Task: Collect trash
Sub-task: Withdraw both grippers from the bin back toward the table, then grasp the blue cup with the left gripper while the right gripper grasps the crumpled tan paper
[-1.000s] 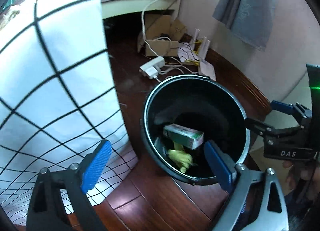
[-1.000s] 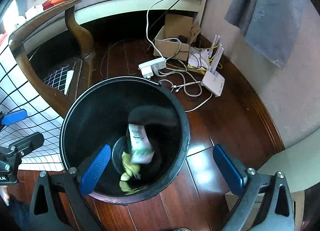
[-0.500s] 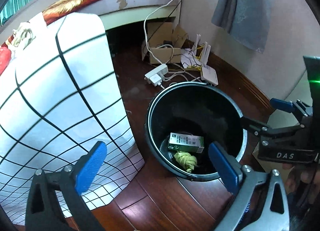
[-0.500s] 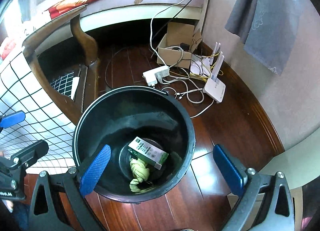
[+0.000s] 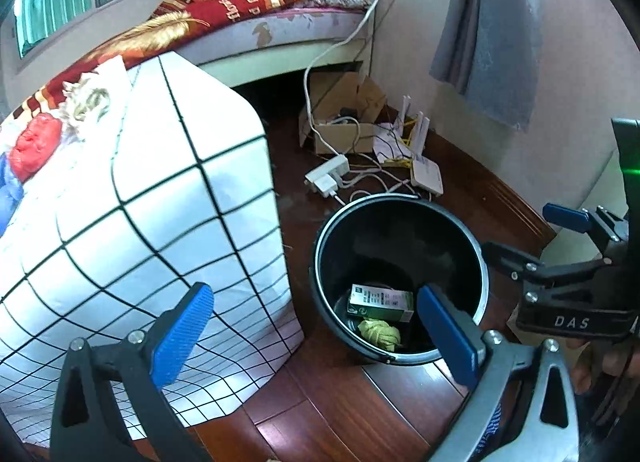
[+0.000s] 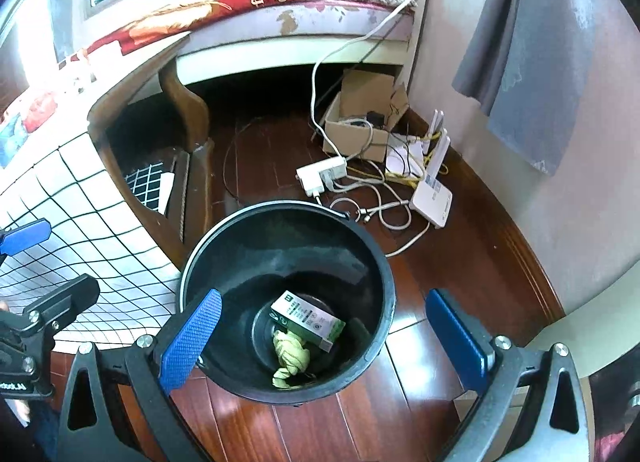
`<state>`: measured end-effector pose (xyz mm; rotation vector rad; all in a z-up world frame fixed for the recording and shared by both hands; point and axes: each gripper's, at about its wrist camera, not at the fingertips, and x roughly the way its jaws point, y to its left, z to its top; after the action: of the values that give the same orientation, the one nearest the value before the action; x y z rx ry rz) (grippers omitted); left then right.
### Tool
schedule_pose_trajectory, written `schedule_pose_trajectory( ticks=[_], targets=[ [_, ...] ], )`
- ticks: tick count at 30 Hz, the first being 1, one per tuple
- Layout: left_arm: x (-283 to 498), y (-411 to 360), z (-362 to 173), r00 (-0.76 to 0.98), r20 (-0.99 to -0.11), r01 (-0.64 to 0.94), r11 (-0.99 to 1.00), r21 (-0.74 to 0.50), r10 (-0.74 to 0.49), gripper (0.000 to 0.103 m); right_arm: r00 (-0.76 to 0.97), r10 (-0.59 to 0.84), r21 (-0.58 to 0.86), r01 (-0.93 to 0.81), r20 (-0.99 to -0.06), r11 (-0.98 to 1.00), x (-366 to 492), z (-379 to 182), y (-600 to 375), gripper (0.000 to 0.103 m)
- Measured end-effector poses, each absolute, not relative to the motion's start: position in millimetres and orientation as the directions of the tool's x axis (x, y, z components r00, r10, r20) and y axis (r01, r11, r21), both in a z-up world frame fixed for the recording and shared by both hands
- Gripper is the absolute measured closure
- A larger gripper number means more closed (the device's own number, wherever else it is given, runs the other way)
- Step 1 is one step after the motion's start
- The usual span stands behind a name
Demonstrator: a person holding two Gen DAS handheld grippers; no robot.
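A black round trash bin (image 5: pixel 400 218) (image 6: pixel 372 262) stands on the wooden floor. Inside it lie a green and white carton (image 5: pixel 380 301) (image 6: pixel 308 320) and a crumpled yellow wad (image 5: pixel 379 333) (image 6: pixel 290 354). My left gripper (image 5: pixel 316 338) is open and empty, held above the floor left of the bin. My right gripper (image 6: pixel 324 340) is open and empty, held above the bin's near rim. The right gripper also shows at the right edge of the left wrist view (image 5: pixel 560 246). On the table top lie a red crumpled item (image 5: pixel 34 142) and a pale crumpled item (image 5: pixel 86 100).
A table with a white, black-gridded cloth (image 5: pixel 140 202) (image 6: pixel 60 190) stands left of the bin. Behind the bin lie a power strip (image 6: pixel 320 174), cables, a white router (image 6: pixel 432 202) and a cardboard box (image 6: pixel 364 118). A bed (image 6: pixel 300 2) runs along the back wall.
Both grippers have risen and drawn back from the bin, which looks smaller and lower. The carton has dropped and settled flat on the bin's bottom. More of the table top and bed shows.
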<state>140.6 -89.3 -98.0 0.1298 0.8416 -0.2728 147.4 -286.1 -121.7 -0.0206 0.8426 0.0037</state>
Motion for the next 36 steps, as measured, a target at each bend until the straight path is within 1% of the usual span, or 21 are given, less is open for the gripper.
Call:
schedule_pose_trajectory(
  ticks=[6, 10, 13, 15, 17, 24, 29, 31, 33, 36],
  targets=[
    [135, -79, -85, 0.661, -0.728, 0.263, 0.965, 0.002, -0.179, 0.001, 0.683, 0.006, -0.014, -0.023, -0.730, 1.000, 144, -111, -279, 0.000],
    [127, -65, -72, 0.692, -0.703, 0.219, 0.976, -0.007, -0.161, 0.001, 0.704, 0.015, -0.019, -0.041, -0.710, 0.999, 140, -100, -271, 0.000],
    [122, -48, -63, 0.722, -0.681, 0.171, 0.985, 0.005, -0.122, 0.001, 0.723, 0.034, -0.020, -0.066, -0.690, 0.998, 138, -90, -262, 0.000],
    [120, -31, -54, 0.742, -0.662, 0.132, 0.991, -0.010, -0.106, 0.001, 0.734, 0.047, -0.021, -0.083, -0.678, 0.996, 136, -84, -256, 0.000],
    [117, -16, -47, 0.757, -0.648, 0.104, 0.994, -0.015, -0.089, 0.001, 0.738, 0.085, -0.004, -0.118, -0.669, 0.993, 137, -76, -246, 0.000],
    [109, 41, -28, 0.804, -0.593, -0.037, 0.999, 0.011, 0.036, 0.001, 0.761, 0.189, -0.022, -0.258, -0.620, 0.966, 144, -44, -184, 0.000],
    [117, 84, -24, 0.789, -0.599, -0.154, 0.988, 0.024, 0.137, 0.001, 0.733, 0.292, 0.004, -0.367, -0.615, 0.930, 161, -35, -129, 0.000],
    [123, 102, -25, 0.779, -0.604, -0.202, 0.979, 0.010, 0.167, 0.001, 0.726, 0.303, -0.003, -0.387, -0.617, 0.922, 168, -33, -114, 0.000],
    [130, 114, -25, 0.781, -0.608, -0.198, 0.980, -0.022, 0.144, 0.001, 0.733, 0.285, -0.031, -0.385, -0.618, 0.922, 174, -28, -100, 0.000],
    [146, 125, -29, 0.771, -0.621, -0.206, 0.978, -0.035, 0.140, 0.002, 0.723, 0.307, -0.010, -0.398, -0.619, 0.917, 191, -22, -87, 0.000]
  ],
)
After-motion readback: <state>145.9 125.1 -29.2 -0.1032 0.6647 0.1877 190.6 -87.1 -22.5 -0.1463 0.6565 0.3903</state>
